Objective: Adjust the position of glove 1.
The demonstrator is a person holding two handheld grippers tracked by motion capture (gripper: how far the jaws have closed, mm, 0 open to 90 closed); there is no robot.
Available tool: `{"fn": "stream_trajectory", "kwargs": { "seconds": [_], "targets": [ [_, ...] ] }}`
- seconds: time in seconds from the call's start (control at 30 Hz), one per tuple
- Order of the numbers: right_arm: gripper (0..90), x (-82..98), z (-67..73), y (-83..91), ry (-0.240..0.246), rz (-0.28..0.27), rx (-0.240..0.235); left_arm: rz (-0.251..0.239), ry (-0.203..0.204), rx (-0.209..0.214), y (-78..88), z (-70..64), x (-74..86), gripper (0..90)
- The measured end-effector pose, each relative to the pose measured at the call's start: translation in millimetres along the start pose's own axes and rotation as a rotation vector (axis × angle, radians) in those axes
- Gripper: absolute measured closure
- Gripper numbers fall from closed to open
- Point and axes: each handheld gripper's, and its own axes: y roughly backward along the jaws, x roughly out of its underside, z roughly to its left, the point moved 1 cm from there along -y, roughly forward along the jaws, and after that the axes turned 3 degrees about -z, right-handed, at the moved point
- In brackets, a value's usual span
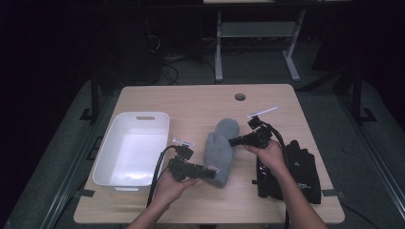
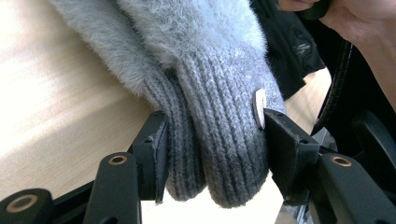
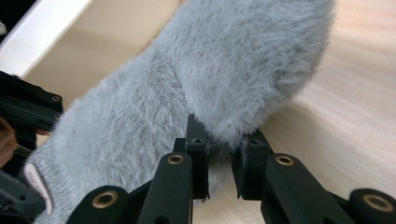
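Grey fuzzy wool marks the mitten (image 1: 220, 151), which lies lengthwise on the pale wooden table (image 1: 200, 102) in the high view, between a white plastic tub (image 1: 131, 149) with a slot handle and a pair of black gloves (image 1: 291, 171) bearing a small white emblem too small to read. The left gripper (image 1: 206, 171) bites the mitten's cuff end nearest the person; the right gripper (image 1: 233, 141) pinches its side edge.

From the left gripper view, the cuff (image 2: 219, 144) is ribbed knit, darker grey and rounded at the hem, changing to soft brushed pile higher up. Both black pads press against the cuff from either side. A small pale oval tag (image 2: 259, 108) sits on the rib beside one pad; any writing on it cannot be made out. The black gloves (image 2: 289, 46) lie behind.

From the right gripper view, the jaws stand nearly together, nipping a fold of the fluffy rounded thumb lobe (image 3: 247, 70). The pale tag (image 3: 38, 186) appears at lower left, unreadable, and the tub's white rim (image 3: 42, 35) runs behind.
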Motion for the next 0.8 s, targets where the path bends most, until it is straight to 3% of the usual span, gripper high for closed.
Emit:
{"fn": "stream_trajectory", "kwargs": {
  "seconds": [0.1, 0.57, 0.8],
  "targets": [
    [77.9, -6.6, 7.6, 9.1, 0.017, -0.017, -0.002, -0.021, 0.005, 0.003, 6.8, -4.1, -2.3, 45.4],
    [77.9, -32.0, 39.5, 28.0, 0.07, -0.081, -0.013, -0.069, -0.048, -0.02, 41.7, -21.4, -13.9, 45.2],
    [78.1, -46.2, 54.7, 32.0, 0.087, -0.099, -0.015, -0.091, -0.057, -0.028, 57.9, -20.4, -17.2, 45.3]
  ]
}}
